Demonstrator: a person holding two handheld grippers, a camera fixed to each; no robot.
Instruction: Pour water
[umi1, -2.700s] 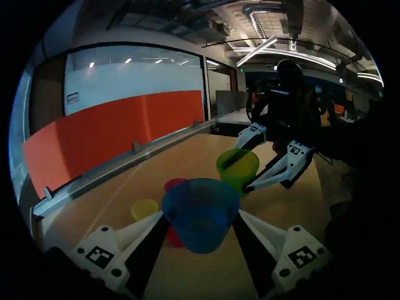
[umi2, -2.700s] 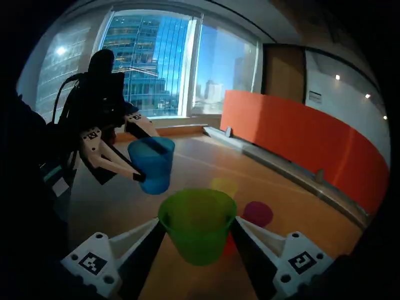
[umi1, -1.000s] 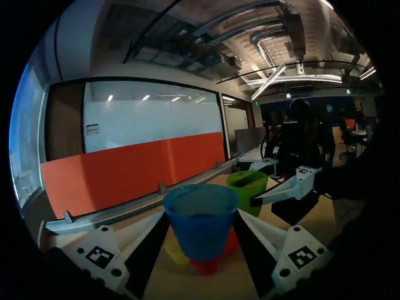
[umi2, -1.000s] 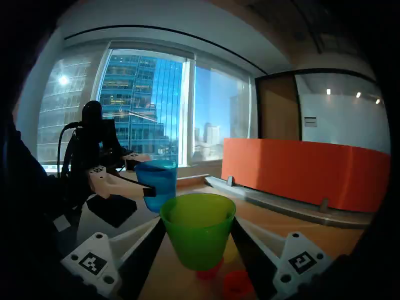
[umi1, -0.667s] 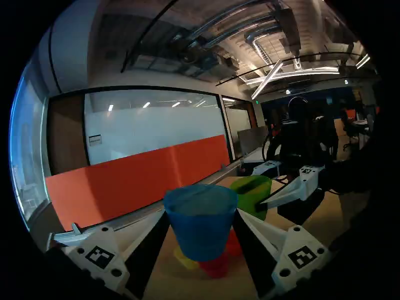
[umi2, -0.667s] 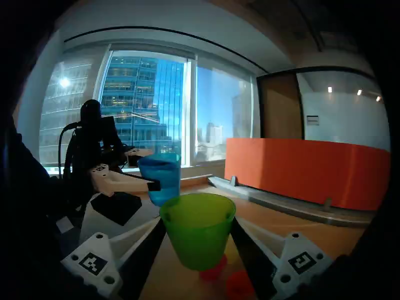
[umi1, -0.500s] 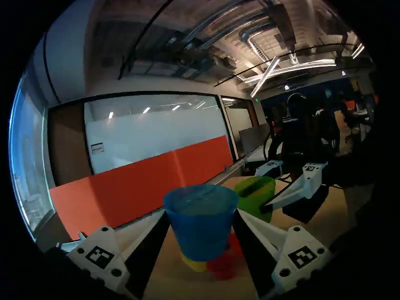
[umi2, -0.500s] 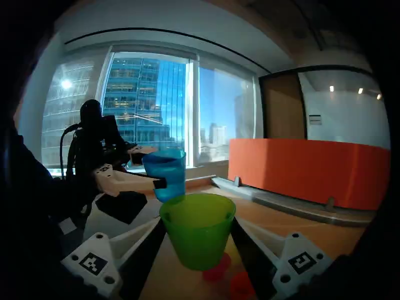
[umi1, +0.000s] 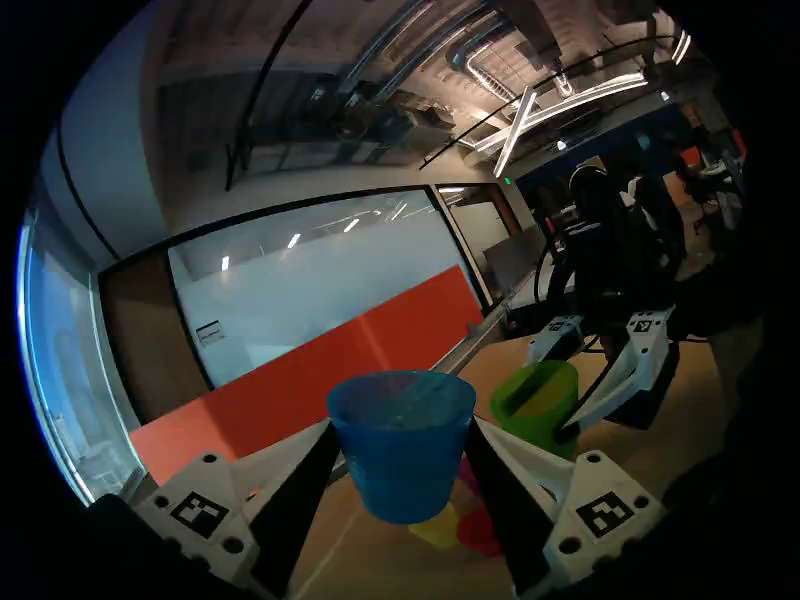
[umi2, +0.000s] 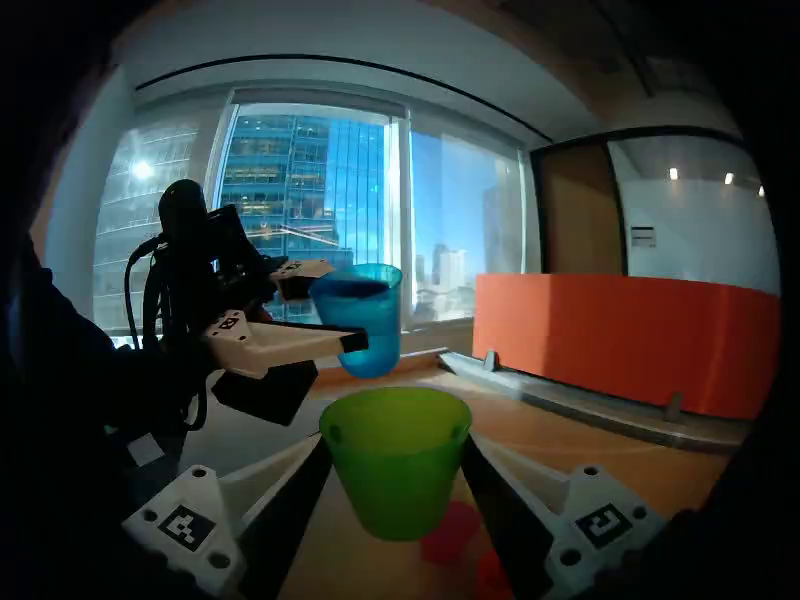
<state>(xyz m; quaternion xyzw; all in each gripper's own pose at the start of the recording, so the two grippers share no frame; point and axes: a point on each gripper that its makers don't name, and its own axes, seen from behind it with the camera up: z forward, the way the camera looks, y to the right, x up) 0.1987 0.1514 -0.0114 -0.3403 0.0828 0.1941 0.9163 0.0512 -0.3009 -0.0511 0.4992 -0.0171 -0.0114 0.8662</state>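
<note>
Left gripper (umi1: 398, 435) — clamped on blue cup (umi1: 400, 470), one finger against each side. Right gripper (umi2: 395, 455) clamped likewise on green cup (umi2: 395, 485), held upright above table (umi2: 600, 440).

Change over last seconds: blue cup raised and carried in toward green cup. In right gripper view, formerly lower and further left; now up beside green rim, near but apart. Left gripper view rolled and pitched upward accordingly. Judged meaning — approach for pouring almost complete. Tipping not yet begun: blue cup close to upright, no stream visible.

Right gripper view: height of blue cup over green rim, plus red cups (umi2: 450, 530) on table beneath. Left gripper view: yellow cup (umi1: 440, 525) below blue cup, green cup off to right and farther away. Water level not readable in either view.
</note>
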